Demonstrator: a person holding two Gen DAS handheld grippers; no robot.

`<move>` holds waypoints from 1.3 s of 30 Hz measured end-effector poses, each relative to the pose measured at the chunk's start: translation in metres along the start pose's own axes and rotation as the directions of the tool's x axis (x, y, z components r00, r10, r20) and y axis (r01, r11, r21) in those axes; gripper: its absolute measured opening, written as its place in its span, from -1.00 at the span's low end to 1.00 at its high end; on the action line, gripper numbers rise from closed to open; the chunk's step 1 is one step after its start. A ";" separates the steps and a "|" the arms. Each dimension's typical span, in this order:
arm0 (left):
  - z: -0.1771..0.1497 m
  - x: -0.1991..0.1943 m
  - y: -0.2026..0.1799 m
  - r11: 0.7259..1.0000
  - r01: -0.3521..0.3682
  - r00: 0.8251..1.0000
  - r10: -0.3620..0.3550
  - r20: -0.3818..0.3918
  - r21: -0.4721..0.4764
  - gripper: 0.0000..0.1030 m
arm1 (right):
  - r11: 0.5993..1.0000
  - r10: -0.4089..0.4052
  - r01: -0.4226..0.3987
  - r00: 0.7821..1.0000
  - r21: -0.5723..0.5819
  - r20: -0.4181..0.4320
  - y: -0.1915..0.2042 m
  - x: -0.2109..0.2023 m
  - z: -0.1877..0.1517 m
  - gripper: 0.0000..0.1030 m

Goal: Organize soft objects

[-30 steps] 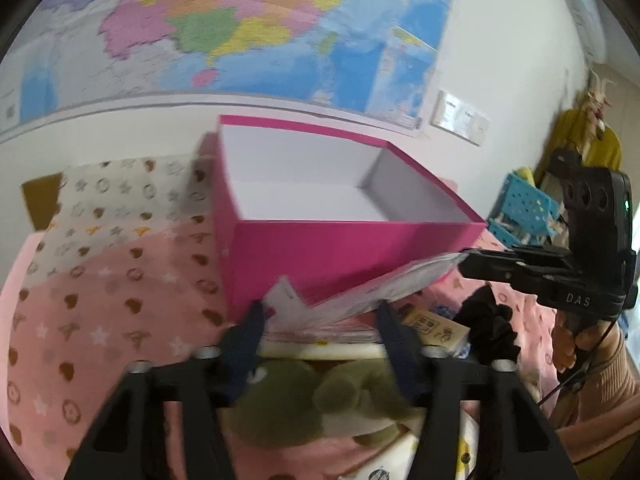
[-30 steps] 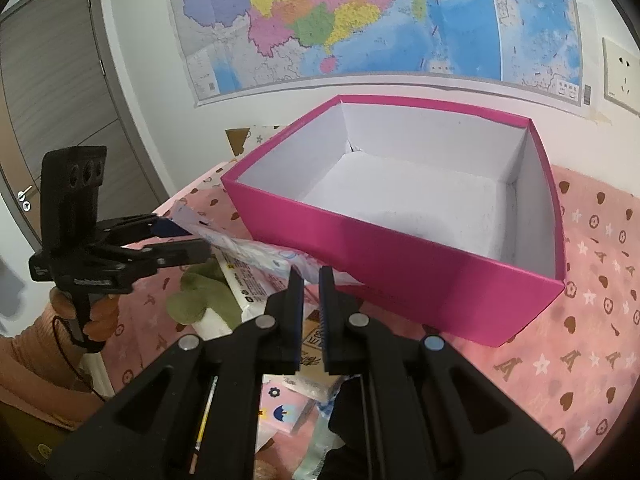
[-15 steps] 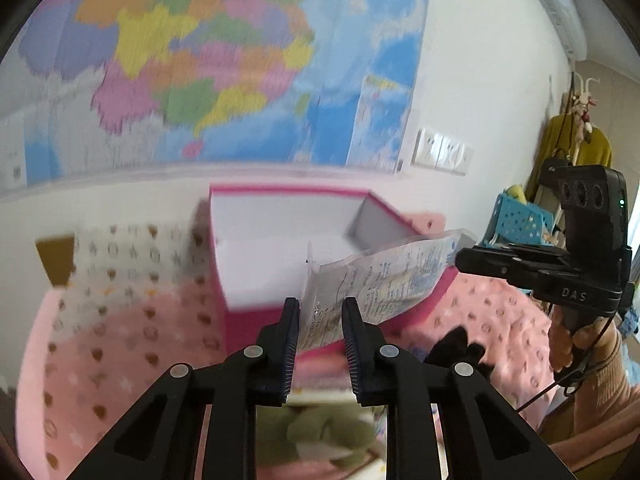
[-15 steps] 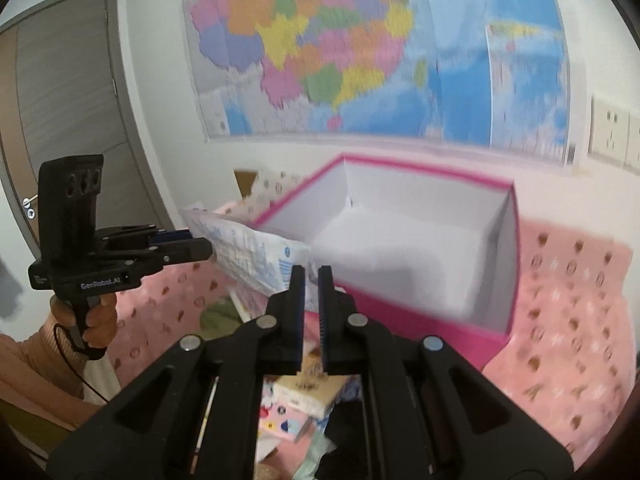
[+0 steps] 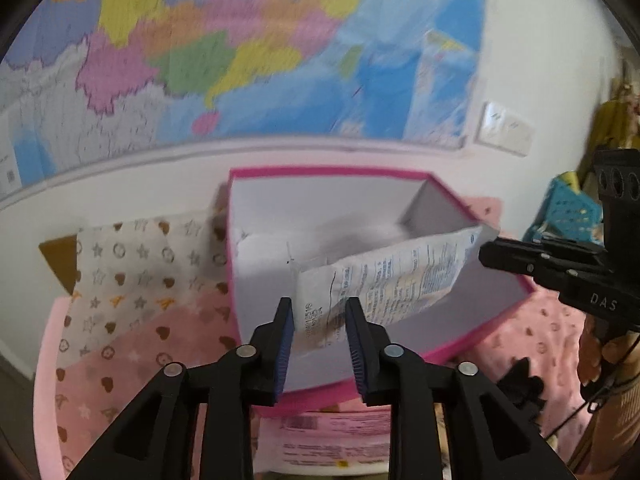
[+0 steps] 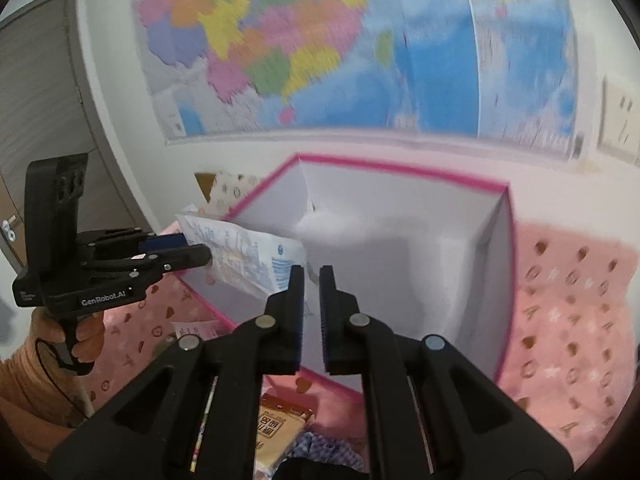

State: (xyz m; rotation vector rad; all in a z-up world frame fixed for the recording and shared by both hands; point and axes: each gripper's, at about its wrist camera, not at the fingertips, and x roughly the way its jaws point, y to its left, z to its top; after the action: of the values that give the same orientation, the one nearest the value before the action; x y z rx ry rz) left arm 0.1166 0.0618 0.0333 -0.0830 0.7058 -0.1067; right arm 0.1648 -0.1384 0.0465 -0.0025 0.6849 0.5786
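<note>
Both tongs, left tongs [image 5: 320,320] and right tongs [image 6: 311,280], pinch opposite ends of white packet [image 5: 384,280]; long axis spans above pink box [image 5: 460,350] front wall.

A soft white printed packet [image 5: 384,276] hangs stretched and slightly sagging over the near left part of the open pink box [image 5: 476,344], which looks empty though blurred; its ends are pinched between both sets of jaws.
</note>
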 end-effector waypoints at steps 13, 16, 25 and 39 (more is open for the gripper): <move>-0.007 -0.022 0.014 0.992 -0.100 0.990 0.107 0.090 -0.078 0.11 | 0.999 -0.025 0.024 0.999 -0.029 -0.027 0.007 0.008 -0.021 -0.23; -0.015 -0.035 0.020 0.993 -0.070 0.989 0.081 0.120 -0.090 0.16 | 0.998 0.011 -0.011 1.000 -0.059 -0.014 0.017 -0.009 -0.033 -0.14; -0.058 -0.048 0.034 0.995 -0.004 0.996 0.013 0.094 -0.098 0.25 | 0.972 0.095 -0.112 0.992 -0.208 -0.087 0.065 -0.019 -0.072 -0.14; -0.093 -0.017 0.046 0.991 0.023 0.999 -0.026 -0.027 -0.129 0.25 | 0.902 -0.113 0.011 0.971 -0.431 -0.212 0.095 0.028 -0.110 -0.14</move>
State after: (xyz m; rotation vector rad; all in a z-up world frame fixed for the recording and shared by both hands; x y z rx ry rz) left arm 0.0464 0.1057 -0.0314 -0.2143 0.7405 -0.0857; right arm 0.0687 -0.0647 -0.0381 -0.5102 0.7697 0.6635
